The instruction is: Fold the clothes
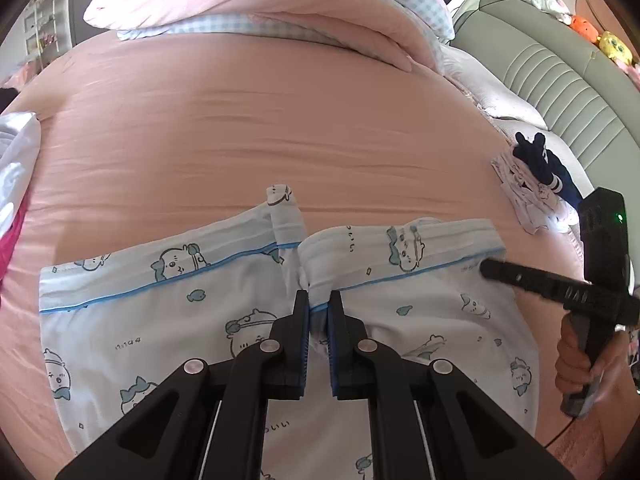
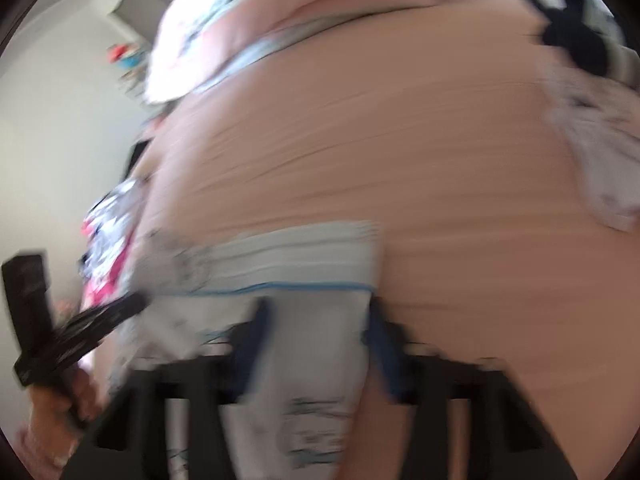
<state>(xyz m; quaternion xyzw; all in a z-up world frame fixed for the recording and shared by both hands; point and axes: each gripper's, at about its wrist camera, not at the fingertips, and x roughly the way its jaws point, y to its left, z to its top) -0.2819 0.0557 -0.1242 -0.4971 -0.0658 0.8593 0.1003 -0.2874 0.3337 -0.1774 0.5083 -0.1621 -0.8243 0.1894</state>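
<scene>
A white pyjama garment [image 1: 192, 320] with cartoon prints, a pale-blue band and blue piping lies flat on the pink bed sheet [image 1: 280, 140]. My left gripper [image 1: 319, 300] is shut on a bunched fold of the garment at the middle of its band. The black finger [image 1: 494, 270] of the right gripper rests at the garment's right corner, held by a person's hand [image 1: 576, 364]. The right wrist view is motion-blurred. There my right gripper [image 2: 318, 320] is open, its fingers standing wide on either side of the garment's [image 2: 312, 360] right end.
A folded pink and blue-check duvet [image 1: 280, 12] lies at the far end of the bed. A grey padded headboard [image 1: 560, 80] runs along the right. A small pile with dark navy socks [image 1: 536, 164] sits at the right; white and pink clothes [image 1: 16, 168] lie at the left edge.
</scene>
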